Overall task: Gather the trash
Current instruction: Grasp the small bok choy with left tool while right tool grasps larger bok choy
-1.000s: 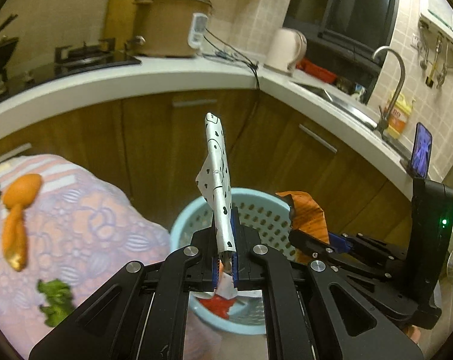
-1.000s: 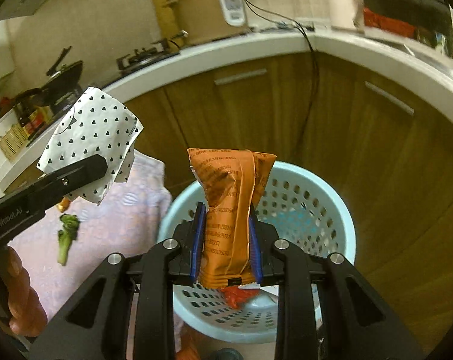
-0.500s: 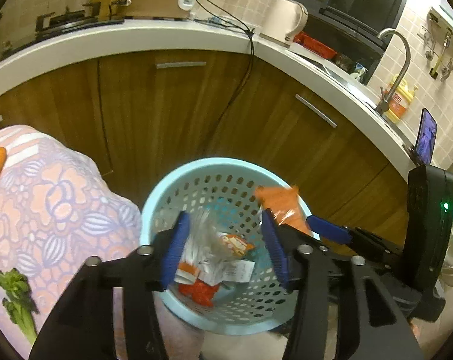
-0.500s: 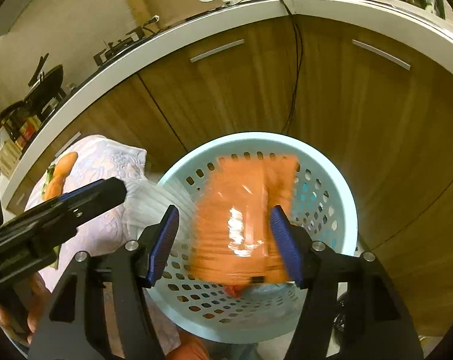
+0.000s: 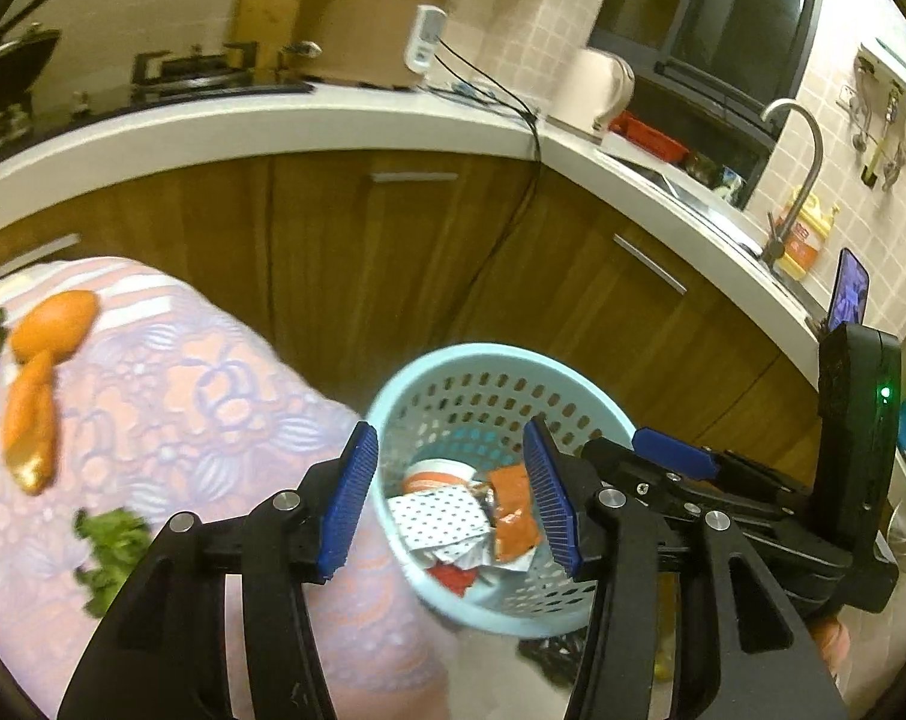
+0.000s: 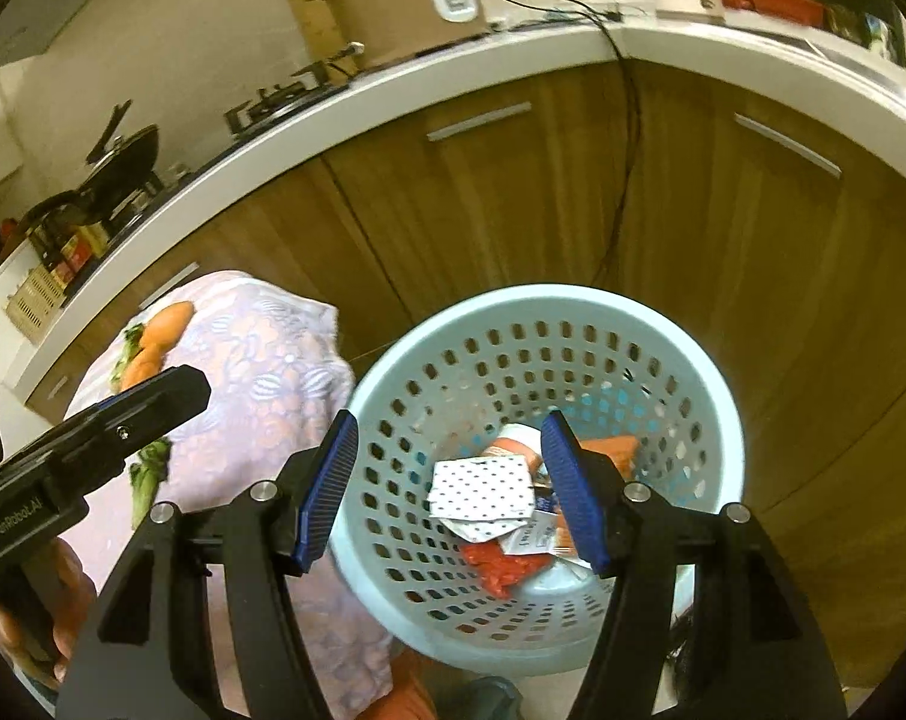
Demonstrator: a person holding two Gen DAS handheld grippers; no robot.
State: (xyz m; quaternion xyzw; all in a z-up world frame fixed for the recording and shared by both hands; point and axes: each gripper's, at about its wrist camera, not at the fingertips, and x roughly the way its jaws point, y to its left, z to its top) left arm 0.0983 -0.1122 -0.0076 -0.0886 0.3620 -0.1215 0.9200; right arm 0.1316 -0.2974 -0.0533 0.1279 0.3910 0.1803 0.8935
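Both claws over the pale blue basket (image 6: 681, 372); my left claw (image 5: 450, 498) spread wide, nothing between its pads; my right claw (image 6: 450, 492) likewise wide apart and holding nothing. Basket contents: heart-dotted white wrapper (image 6: 483, 489) lying flat on top, orange snack packet (image 5: 513, 510) beside it, a red scrap (image 6: 504, 567) underneath, plus other small wrappers I cannot identify. Basket stands on the floor, just beside the floral-clothed bench (image 5: 171, 396). Left on the bench: orange peel pieces (image 5: 36, 372) near the far edge and green vegetable scraps (image 5: 114, 552) nearer me, peel and the nearer greens well apart. Judgement: these are the next trash items. Peel should be light, curved and fairly stiff, possibly slick on the inner face; best taken across its narrow width near the middle so it does not pivot out. Greens look limp and leafy; pinch at the stalk or bunch the clump, since loose leaves may shed. The cloth is soft, so a low pinch risks catching fabric; come down with the pads just skimming it.
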